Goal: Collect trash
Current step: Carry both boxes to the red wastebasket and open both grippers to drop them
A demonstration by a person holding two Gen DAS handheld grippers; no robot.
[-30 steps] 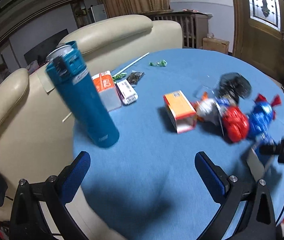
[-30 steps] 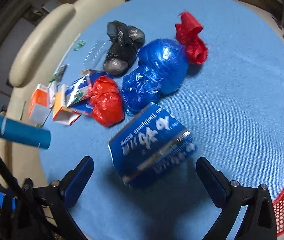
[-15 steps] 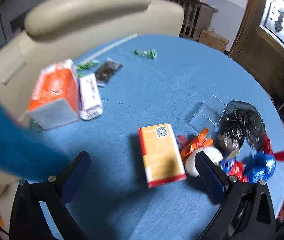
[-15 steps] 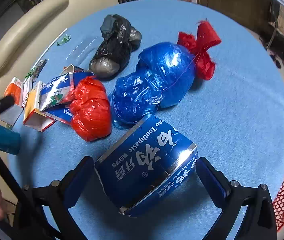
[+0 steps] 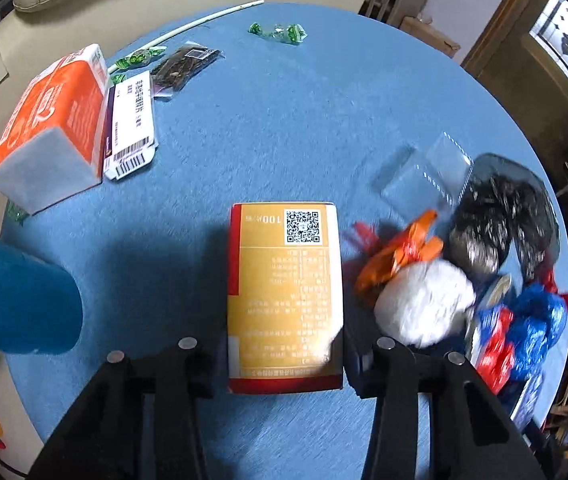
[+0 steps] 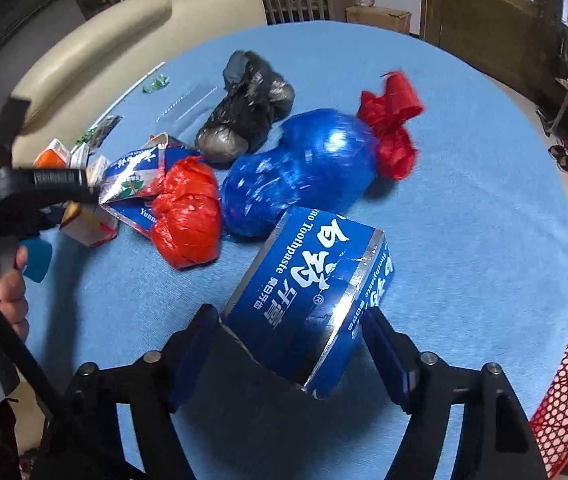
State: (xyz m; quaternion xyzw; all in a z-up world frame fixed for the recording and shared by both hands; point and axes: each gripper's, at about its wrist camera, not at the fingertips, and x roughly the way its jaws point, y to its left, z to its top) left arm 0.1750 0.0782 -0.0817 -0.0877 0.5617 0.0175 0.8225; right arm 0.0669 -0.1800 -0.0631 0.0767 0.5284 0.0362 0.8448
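The left tool [image 5: 284, 364] has just been closing and now clamps the near end of the yellow carton [image 5: 284, 292], its pads tight against both sides. The right tool [image 6: 290, 344] has just been closing too, its jaws narrowed onto the blue toothpaste box [image 6: 312, 292] lying between them on the desk [image 6: 484, 208]. Only the left wrist view shows the orange carton [image 5: 51, 120], the teal bottle [image 5: 15, 296] and the white bag [image 5: 424, 304]. Only the right wrist view shows the whole blue bag [image 6: 304, 168], the red bag [image 6: 187, 212], a red basket [image 6: 564, 396] off the desk edge, and the person's hand [image 6: 13, 300].
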